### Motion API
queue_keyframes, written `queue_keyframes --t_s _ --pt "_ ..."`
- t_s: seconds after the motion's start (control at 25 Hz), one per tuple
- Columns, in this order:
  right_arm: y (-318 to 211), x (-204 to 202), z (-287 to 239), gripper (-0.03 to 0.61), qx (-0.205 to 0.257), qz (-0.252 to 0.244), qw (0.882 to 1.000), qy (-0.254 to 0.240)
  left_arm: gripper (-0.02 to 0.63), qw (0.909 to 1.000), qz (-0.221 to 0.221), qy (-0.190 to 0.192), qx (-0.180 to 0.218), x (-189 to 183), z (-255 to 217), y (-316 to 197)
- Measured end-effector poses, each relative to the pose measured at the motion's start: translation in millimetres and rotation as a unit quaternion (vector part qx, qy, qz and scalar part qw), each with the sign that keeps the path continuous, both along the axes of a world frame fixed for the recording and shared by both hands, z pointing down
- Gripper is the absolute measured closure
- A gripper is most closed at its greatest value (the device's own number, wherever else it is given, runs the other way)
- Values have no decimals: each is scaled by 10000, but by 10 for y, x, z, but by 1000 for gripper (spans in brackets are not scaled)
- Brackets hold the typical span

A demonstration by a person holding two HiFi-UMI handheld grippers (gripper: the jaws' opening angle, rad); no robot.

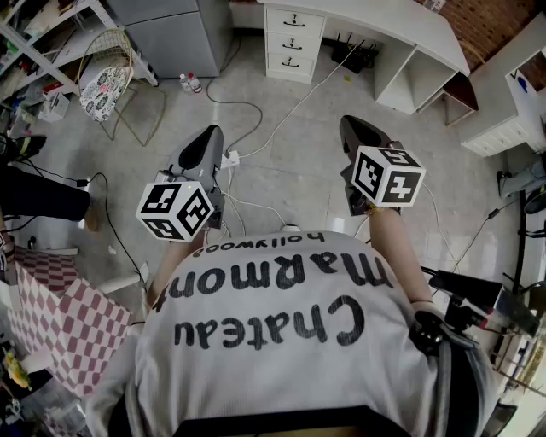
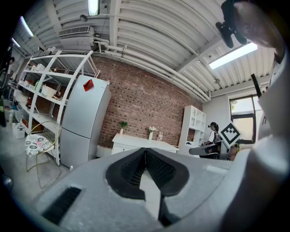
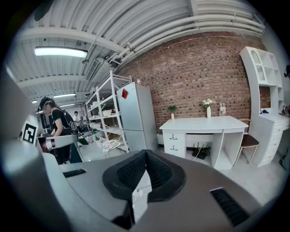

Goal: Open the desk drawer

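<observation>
The white desk stands far across the floor, with a stack of three shut drawers at its left end. Both grippers hang in the air well short of it, in front of the person's chest. My left gripper is shut and empty; in the left gripper view its pads meet at the tip, and the desk is small beyond them. My right gripper is also shut with nothing in it. In the right gripper view its jaws are closed, and the desk drawers show beyond to the right.
A grey fridge and a wire chair with a patterned cushion stand left of the desk. Cables and a power strip lie on the floor ahead. A white shelf unit is at the right, a checkered cloth at the left.
</observation>
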State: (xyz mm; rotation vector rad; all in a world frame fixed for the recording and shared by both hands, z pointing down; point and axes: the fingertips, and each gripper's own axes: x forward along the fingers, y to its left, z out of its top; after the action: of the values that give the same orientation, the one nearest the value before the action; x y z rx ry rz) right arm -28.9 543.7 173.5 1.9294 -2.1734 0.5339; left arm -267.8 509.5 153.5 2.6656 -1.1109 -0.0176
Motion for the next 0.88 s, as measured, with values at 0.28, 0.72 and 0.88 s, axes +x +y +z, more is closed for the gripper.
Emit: queue_keyframes --t_s 0.28,0.72,0.88 --pt "-256 246 23 565 46 8 10000 26 598 10000 -24 -11 37 218 14 -263" --pt "-478 865 188 565 -184 -73 9998 5 598 9998 -186 -5 -37 684 152 -607" --pt "-546 995 309 565 -294 -73 9992 -251 598 9997 -175 -56 -135 815 245 -613"
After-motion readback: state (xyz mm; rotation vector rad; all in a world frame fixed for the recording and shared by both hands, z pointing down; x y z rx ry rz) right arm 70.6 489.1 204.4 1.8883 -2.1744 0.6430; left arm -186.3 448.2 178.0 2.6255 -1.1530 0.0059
